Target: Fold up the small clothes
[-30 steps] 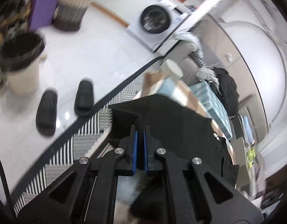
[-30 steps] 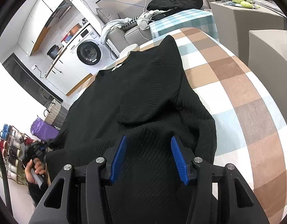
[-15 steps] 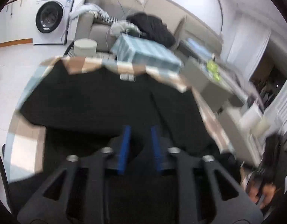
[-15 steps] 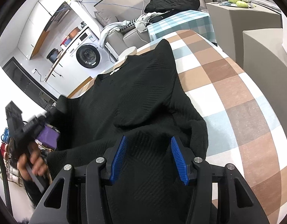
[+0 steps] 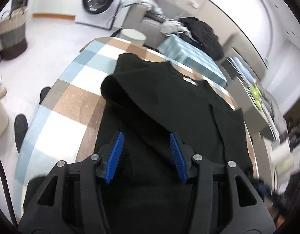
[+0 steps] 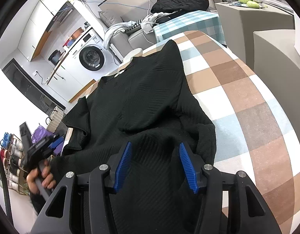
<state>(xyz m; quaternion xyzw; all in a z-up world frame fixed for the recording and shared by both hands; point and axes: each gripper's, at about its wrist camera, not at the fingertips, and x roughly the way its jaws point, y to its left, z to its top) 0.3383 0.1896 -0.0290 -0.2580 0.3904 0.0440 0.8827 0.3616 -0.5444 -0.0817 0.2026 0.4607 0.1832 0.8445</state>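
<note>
The black top (image 6: 142,97) is lying lengthwise ahead of both wide-open, empty grippers, collar farthest away; the right gripper (image 6: 154,165) and left gripper (image 5: 147,156) are hovering equally near its hem.

My right gripper (image 6: 154,164) body hides the black sweater's (image 6: 142,101) near hem; left view's right edge blurs.

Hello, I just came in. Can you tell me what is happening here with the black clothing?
A person is folding a black top that lies on a checkered tablecloth. Both sleeves are folded onto the body. The left gripper and the right gripper are open above its lower part, holding nothing.
</note>
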